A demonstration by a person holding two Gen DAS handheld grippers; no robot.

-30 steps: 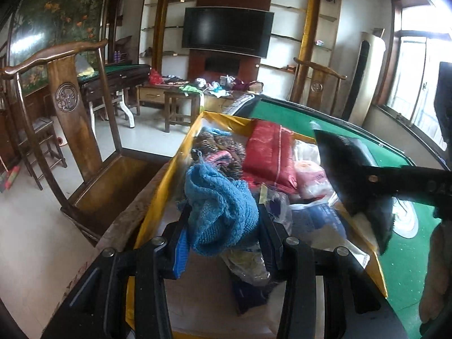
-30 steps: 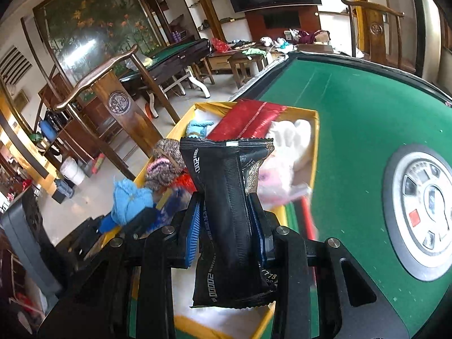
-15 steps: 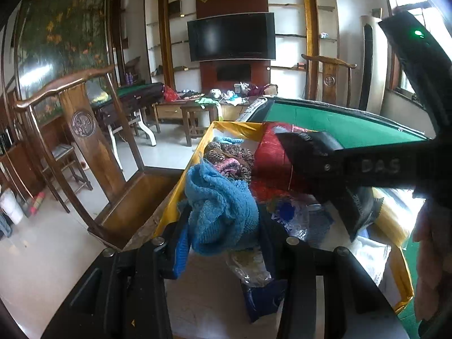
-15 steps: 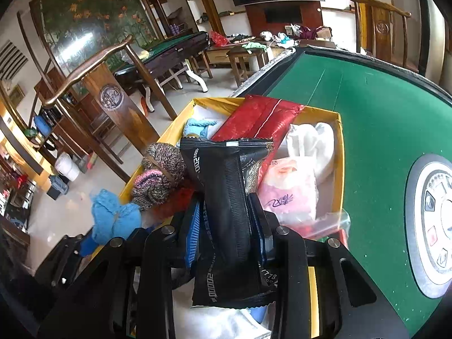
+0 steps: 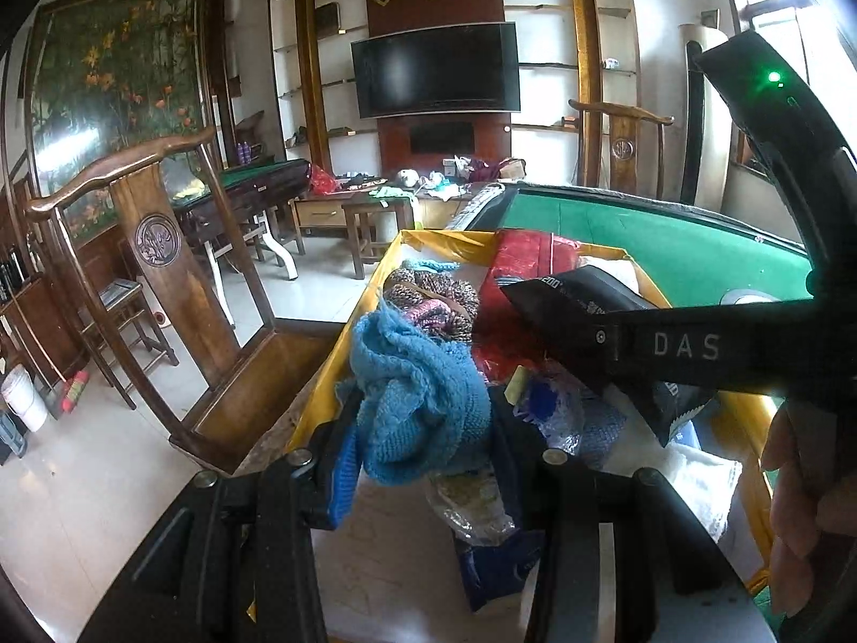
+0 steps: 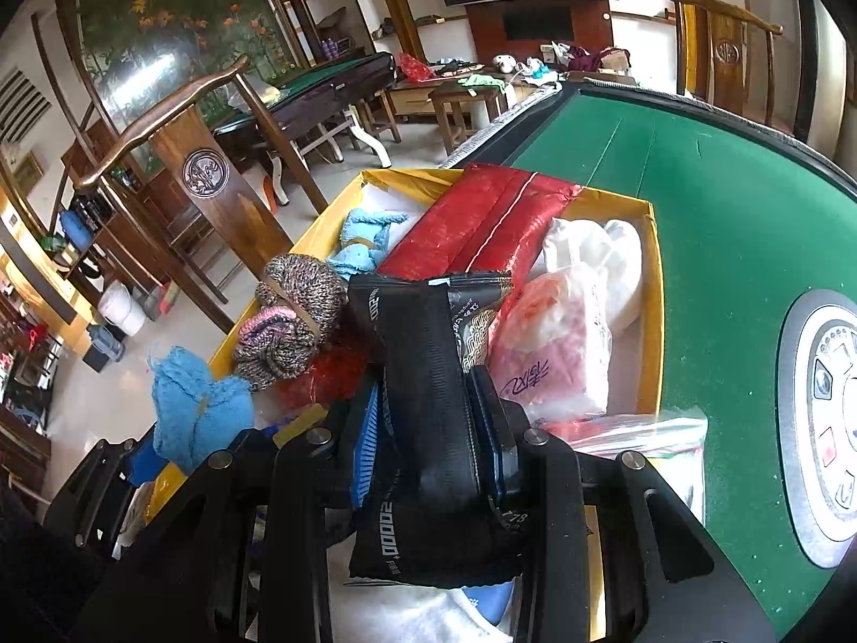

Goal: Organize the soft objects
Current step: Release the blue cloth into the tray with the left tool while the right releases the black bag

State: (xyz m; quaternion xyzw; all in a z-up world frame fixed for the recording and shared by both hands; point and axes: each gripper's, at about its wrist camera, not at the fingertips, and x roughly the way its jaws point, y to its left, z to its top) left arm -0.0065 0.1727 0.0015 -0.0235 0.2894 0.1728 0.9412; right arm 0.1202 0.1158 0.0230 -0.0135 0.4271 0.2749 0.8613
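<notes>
left wrist view: our left gripper (image 5: pixel 423 428) pinches a blue knit (image 5: pixel 423 391) at the near left corner of the yellow box (image 5: pixel 343 353), over the box's left wall.
right wrist view: our right gripper (image 6: pixel 428 418) pinches a black pouch (image 6: pixel 428 402) round its middle, above the near end of the box.
fingers: both pairs are pressed onto their loads; neither is spread free.
blue knit: we judge it light, floppy and stretchy. it bunches and hangs over the pads, so loose loops may snag. best taken deep in the bulk, not by a trailing edge.
black pouch: we judge it light, slick film with soft filling. it waists in where squeezed. the middle grip looks sound; a grip on a crimped end would likely slip.
at 12 o'clock in the box: a red pack (image 6: pixel 482 225) lies slanted towards the far wall.
at 10 o'clock: a brown knit roll (image 6: pixel 294 316) with a pink band, a pale blue cloth (image 6: pixel 364 241) beyond it.
at 2 o'clock: white and pink bags (image 6: pixel 562 321).
in the way: the box is crowded, little bare floor shows, and our grippers work close together, the right one's arm crossing in front of the left camera.
outside: green table (image 6: pixel 723 214) at 3 o'clock, wooden chair (image 5: pixel 177 289) at 9 o'clock.
</notes>
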